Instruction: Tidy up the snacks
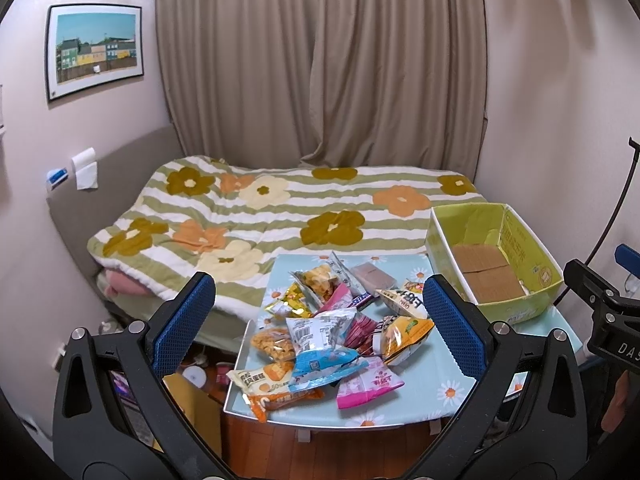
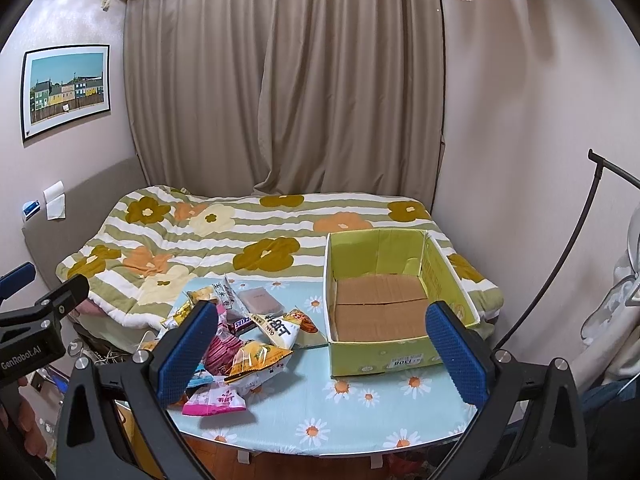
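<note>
snack pile [image 1: 324, 328] on table [image 2: 360, 412], left | box [image 2: 396, 304] on table, right | bed [image 1: 256, 216] behind

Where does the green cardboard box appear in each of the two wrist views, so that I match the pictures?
Left wrist view: the green cardboard box sits at the right, at the table's far right corner, beyond the right finger.
Right wrist view: the box is at centre-right, between the two fingers, open and empty.
Shared landmark: the pink snack packet at the near edge of the snack pile, left of the box.
</note>
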